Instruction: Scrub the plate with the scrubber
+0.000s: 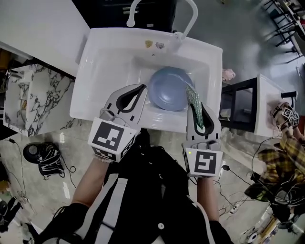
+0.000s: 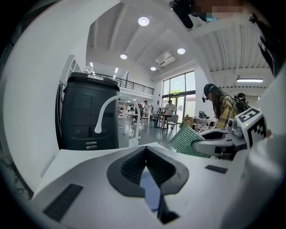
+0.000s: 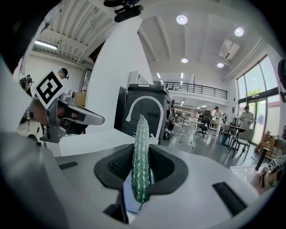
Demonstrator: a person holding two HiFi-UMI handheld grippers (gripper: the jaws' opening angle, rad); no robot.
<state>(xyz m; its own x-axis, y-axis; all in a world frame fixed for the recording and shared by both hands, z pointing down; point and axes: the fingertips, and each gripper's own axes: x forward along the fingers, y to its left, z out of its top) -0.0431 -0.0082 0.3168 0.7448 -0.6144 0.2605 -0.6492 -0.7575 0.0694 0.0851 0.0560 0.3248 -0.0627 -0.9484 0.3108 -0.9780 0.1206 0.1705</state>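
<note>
In the head view, a round blue-grey plate [image 1: 167,88] lies in the basin of a white rectangular sink [image 1: 95,52], just near of a white curved tap [image 1: 190,14]. The left gripper [image 1: 143,87] reaches over the sink's near rim, its tips at the plate's left edge; whether they touch it I cannot tell. The right gripper [image 1: 196,108] comes in at the plate's right side and pinches a flat green mesh scrubber [image 1: 192,97], which juts far past its tips over the plate's right rim.

In the left gripper view, the left gripper [image 2: 145,150] has its two jaws pressed tip to tip with nothing between them; a strip of the blue plate [image 2: 149,188] shows through the gap lower down. The scrubber [image 2: 187,141] and right gripper [image 2: 223,138] sit to the right.

In the right gripper view, the right gripper [image 3: 142,147] is clamped on the scrubber [image 3: 141,129], seen edge-on and standing upright beyond the tips.
</note>
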